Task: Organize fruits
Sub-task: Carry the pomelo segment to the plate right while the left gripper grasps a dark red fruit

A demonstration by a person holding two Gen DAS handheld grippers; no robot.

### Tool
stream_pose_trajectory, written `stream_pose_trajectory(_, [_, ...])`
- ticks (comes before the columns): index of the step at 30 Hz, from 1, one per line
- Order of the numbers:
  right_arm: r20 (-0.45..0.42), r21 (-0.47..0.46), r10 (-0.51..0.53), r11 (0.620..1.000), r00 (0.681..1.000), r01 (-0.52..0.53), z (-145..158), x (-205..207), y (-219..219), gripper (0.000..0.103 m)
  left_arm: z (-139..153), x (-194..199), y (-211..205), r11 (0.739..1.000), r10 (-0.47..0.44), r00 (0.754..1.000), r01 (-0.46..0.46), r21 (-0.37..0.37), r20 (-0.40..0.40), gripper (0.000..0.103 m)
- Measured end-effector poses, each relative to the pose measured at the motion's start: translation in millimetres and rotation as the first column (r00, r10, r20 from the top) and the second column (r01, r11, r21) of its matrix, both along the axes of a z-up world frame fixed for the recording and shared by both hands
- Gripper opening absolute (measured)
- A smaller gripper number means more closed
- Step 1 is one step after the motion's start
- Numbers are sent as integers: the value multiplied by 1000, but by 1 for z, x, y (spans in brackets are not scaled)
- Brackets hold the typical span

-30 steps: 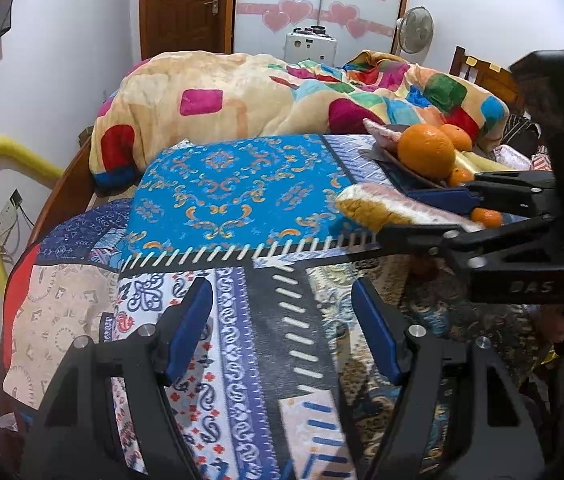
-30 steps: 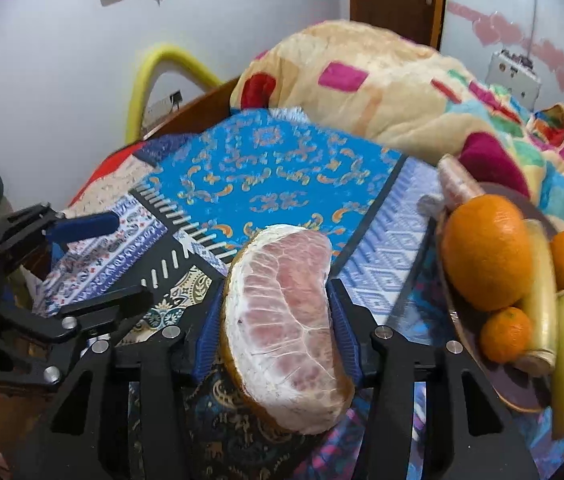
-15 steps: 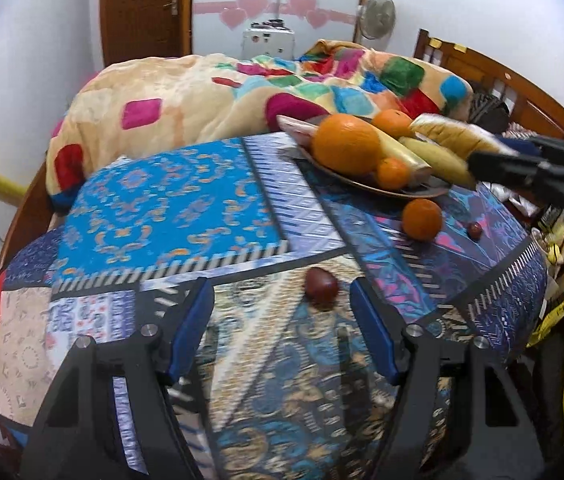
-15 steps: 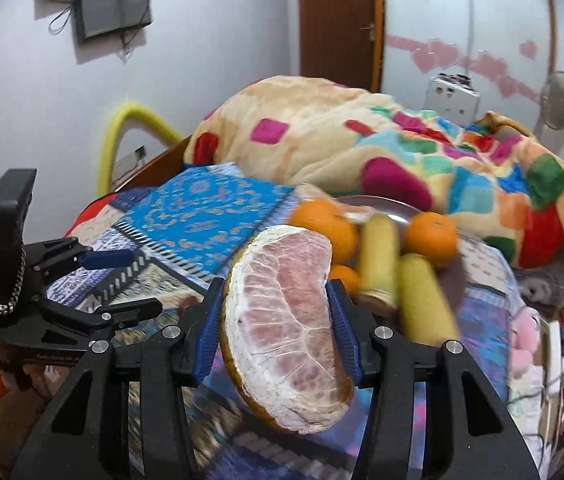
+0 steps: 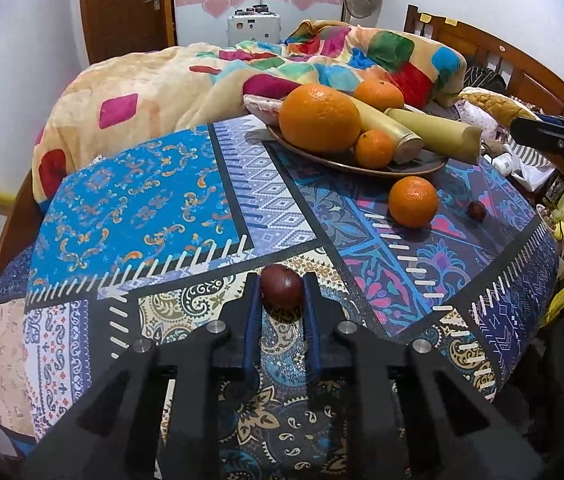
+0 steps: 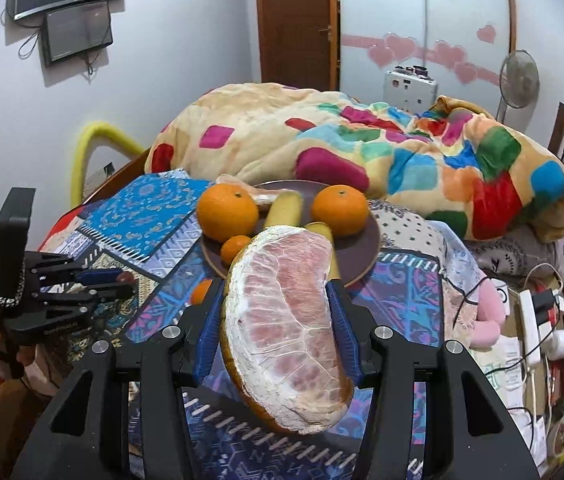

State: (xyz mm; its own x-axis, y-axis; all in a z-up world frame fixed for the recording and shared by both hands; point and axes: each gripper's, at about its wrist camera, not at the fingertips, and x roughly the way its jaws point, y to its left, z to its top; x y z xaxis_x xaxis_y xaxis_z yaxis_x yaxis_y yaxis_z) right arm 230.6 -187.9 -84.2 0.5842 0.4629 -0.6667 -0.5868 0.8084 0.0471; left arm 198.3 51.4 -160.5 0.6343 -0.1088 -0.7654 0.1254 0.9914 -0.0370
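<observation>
Your left gripper (image 5: 282, 296) has its fingers pinching a small dark red fruit (image 5: 281, 290) low on the patterned worktop (image 5: 138, 200), the blue pads touching it on both sides. From that fruit, a loose orange (image 5: 413, 201) sits at 2 o'clock on the cloth, and a second small dark fruit (image 5: 476, 210) lies just beyond it, further to 3 o'clock. The brown plate (image 5: 362, 164) is at 1 o'clock, holding a big orange (image 5: 319, 118), two smaller oranges, two pale yellow cut stalks (image 5: 434, 136) and a pinkish piece at its far left edge.

Your right gripper (image 6: 278, 320) has its fingers clamped on a peeled pomelo wedge (image 6: 286, 332), pink flesh facing the camera, held in the air on the near side of the plate (image 6: 358, 252). In the right wrist view the left gripper is at 9 o'clock, down by the worktop. A colourful blanket (image 6: 362, 140) is heaped behind the plate at 12 o'clock.
</observation>
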Motion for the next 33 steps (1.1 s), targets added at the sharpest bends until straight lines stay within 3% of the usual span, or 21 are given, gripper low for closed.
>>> stream_pose_trajectory(13, [29,63,-26,998,999,24,10,30,-6,47,43,32,-17,999,-24,995,27,-37,102,20])
stream_pose_trajectory(20, [55,15,-30,999,998,30,8,60,15,47,53,57,-24,998,-35,991,42,-51,132,20])
stream_pose_trajectory(33, [-42,-23,12,1000,999,-13,-16,102,37,47,57,90,-42,996,-69,988,75,-40,138,20])
